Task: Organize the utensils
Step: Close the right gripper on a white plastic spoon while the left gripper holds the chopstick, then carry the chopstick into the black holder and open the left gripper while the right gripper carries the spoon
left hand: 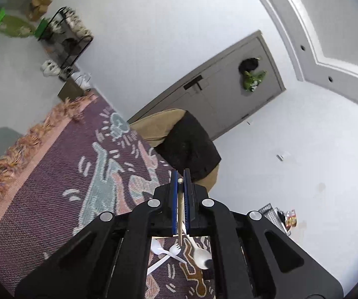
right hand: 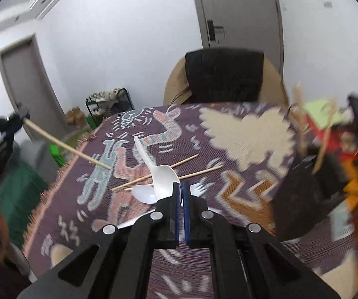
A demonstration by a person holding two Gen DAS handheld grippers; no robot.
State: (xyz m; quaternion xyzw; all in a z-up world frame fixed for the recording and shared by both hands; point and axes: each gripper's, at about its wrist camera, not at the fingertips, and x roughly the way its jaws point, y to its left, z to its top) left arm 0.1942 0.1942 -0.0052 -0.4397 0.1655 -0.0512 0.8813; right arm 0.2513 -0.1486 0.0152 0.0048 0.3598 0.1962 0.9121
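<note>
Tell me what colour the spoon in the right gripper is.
White; the spoon shows best in the right wrist view.

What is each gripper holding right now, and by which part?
Left gripper is shut on a wooden chopstick, near one end. Right gripper is shut on a white plastic spoon, by the edge of its bowl.

woven cloth, pale wood, glossy white plastic

my left tongs (left hand: 180,174) pinch a matt, bare wooden chopstick (left hand: 180,211) between smooth blue pads; my right tongs (right hand: 181,186) nip a shiny white plastic spoon (right hand: 162,179). the tablecloth (right hand: 241,199) is coarse ribbed weave, fringed along its left edge. both tong bodies are matt black plastic with bright metal rivets.
</note>
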